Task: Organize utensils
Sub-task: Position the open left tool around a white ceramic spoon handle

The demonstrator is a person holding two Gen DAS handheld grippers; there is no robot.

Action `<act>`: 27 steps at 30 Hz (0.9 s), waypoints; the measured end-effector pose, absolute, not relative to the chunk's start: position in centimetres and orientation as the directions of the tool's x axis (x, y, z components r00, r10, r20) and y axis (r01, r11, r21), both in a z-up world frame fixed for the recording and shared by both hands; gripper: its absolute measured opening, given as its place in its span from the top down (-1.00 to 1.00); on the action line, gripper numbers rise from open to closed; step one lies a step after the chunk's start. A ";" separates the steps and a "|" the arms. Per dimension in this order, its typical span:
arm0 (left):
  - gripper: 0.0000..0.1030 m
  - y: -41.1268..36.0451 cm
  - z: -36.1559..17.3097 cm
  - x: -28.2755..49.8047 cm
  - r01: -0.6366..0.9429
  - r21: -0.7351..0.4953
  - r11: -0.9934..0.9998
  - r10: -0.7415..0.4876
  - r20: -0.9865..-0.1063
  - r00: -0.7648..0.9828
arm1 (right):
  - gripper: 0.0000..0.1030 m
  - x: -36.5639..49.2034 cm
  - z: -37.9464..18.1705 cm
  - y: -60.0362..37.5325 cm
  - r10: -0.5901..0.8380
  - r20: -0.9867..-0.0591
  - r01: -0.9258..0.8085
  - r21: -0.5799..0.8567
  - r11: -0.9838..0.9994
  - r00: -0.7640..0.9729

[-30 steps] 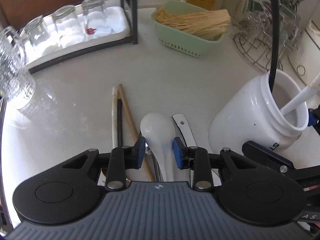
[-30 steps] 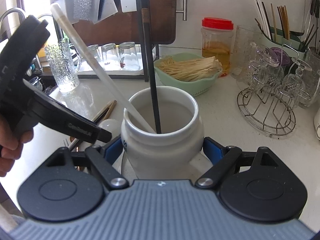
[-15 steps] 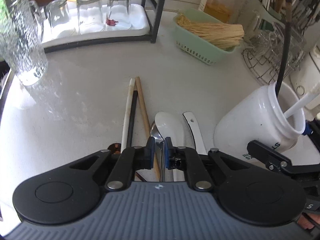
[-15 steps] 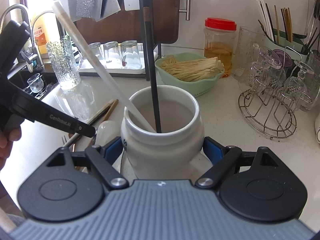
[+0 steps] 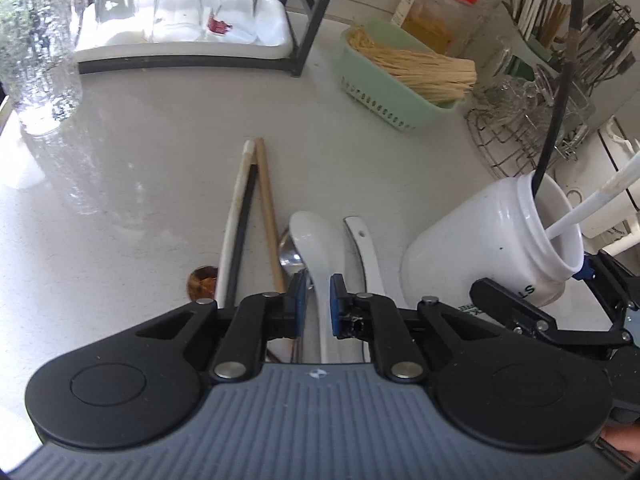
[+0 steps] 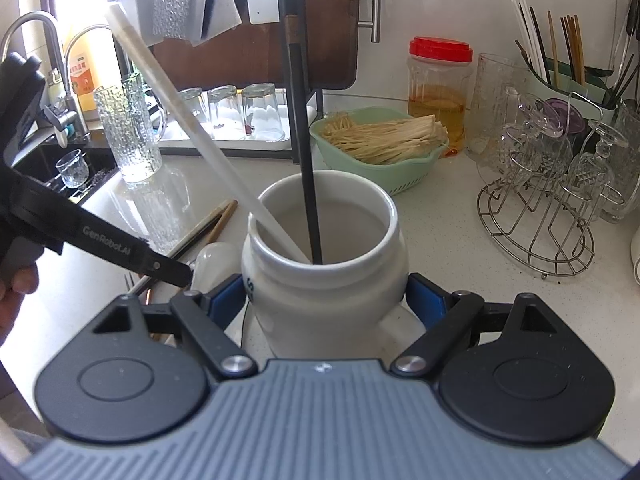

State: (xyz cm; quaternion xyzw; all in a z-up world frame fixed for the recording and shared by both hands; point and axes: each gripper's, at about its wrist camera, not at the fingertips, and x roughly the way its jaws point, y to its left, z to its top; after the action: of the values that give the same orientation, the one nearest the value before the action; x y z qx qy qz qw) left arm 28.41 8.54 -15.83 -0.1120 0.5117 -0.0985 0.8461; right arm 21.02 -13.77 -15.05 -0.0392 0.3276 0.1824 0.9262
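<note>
Two hand-held grippers: my left hand-held gripper pinching white spoon handle, bowl at twelve o'clock, my right hand-held gripper clamping white jar, pale kitchen surface.

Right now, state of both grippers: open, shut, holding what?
Left gripper: jaws have just been closing, now clamped on the white ceramic spoon handle.
Right gripper: closed on the white utensil jar, pads against its sides.

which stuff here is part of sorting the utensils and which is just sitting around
In the job:
- white ceramic spoon, between the left gripper pads
- white jar, clamped by the right gripper
- loose chopsticks on the counter
- metal spoon

Just lying about:
- green basket
- upturned glasses
- red-lidded jar
- wire rack
</note>
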 end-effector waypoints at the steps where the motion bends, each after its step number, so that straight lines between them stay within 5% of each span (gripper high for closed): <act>1: 0.74 8.4 -16.0 28.5 0.057 -0.290 0.955 -0.284 -0.847 0.450 | -0.73 21.0 -15.0 -13.8 0.312 -0.621 -0.363 0.047 0.930 0.719; 5: 0.72 7.7 -16.6 29.0 0.057 -0.291 0.955 -0.289 -0.867 0.407 | -0.73 21.0 -15.0 -13.8 0.312 -0.621 -0.363 0.047 0.930 0.719; 12: 0.41 7.1 -17.8 29.8 0.032 -0.292 0.956 -0.281 -0.881 0.381 | -0.73 21.1 -15.0 -13.7 0.310 -0.622 -0.362 0.045 0.931 0.720; 27: 0.40 6.6 -18.2 31.4 -0.048 -0.286 0.957 -0.232 -0.853 0.467 | -0.73 21.1 -15.0 -13.7 0.307 -0.622 -0.363 0.038 0.931 0.720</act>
State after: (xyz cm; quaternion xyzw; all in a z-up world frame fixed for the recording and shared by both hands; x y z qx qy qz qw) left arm 31.36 6.63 -18.17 -0.1364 0.5133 -0.0543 0.8455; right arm 21.12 -13.71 -15.01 -0.0433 0.3273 0.1809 0.9265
